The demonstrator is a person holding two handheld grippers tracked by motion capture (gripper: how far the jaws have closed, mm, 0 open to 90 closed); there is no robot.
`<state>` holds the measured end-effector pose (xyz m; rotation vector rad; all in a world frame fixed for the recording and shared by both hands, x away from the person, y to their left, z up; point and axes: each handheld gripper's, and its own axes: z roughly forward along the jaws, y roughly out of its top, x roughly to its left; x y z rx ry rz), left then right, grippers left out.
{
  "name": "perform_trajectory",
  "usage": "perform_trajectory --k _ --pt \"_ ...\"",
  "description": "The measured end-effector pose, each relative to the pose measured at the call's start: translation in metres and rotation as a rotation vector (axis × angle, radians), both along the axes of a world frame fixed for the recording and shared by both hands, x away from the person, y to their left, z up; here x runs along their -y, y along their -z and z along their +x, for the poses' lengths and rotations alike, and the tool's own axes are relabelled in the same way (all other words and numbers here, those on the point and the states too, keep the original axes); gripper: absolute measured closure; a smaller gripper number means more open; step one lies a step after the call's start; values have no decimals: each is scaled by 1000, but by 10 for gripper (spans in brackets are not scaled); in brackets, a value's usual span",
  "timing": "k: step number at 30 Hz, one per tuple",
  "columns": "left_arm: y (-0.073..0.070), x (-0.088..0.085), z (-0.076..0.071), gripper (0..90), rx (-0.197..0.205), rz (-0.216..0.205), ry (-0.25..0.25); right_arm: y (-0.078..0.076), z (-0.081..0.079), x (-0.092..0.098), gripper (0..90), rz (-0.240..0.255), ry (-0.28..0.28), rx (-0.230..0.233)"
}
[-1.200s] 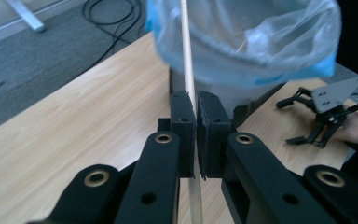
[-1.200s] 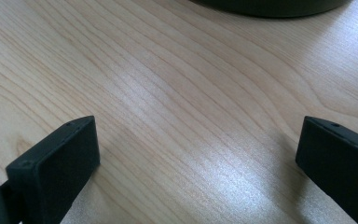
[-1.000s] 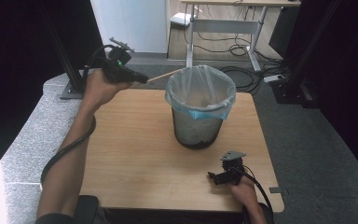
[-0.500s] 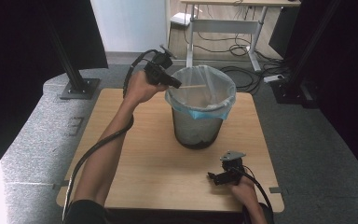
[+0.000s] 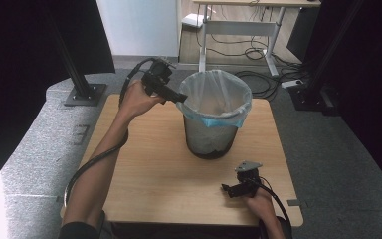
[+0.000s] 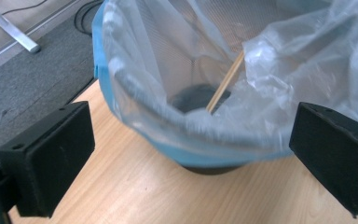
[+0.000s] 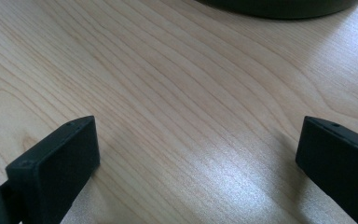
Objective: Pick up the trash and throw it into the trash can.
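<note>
A black mesh bin lined with a clear and blue plastic bag stands at the middle back of the wooden table. My left gripper hovers at the bin's left rim, and its jaws have just been opening. In the left gripper view the gripper is open with nothing between its jaws. Beyond it a thin wooden stick leans inside the bin. My right gripper rests low at the table's front right. It is open over bare wood.
The bin's dark base lies just ahead of the right gripper. Grey padding borders the table on the left. A black stand sits at back left. A metal-legged desk and floor cables lie behind.
My left gripper carried the wooden stick rightward from the table's back left to the bin's rim, dropped lower and let it go. The stick now lies in the bin. The right gripper stayed put.
</note>
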<state>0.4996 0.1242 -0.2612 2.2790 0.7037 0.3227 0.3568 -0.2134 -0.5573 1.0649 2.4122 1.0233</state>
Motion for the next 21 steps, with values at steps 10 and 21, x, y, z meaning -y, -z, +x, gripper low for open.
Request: perform_trajectory --k 10,21 --pt "18 -47 -26 0 45 -85 -21 0 -1 0 0 1 3 1" --pt "67 -98 -52 0 68 -114 -92 0 -1 -1 0 1 6 2"
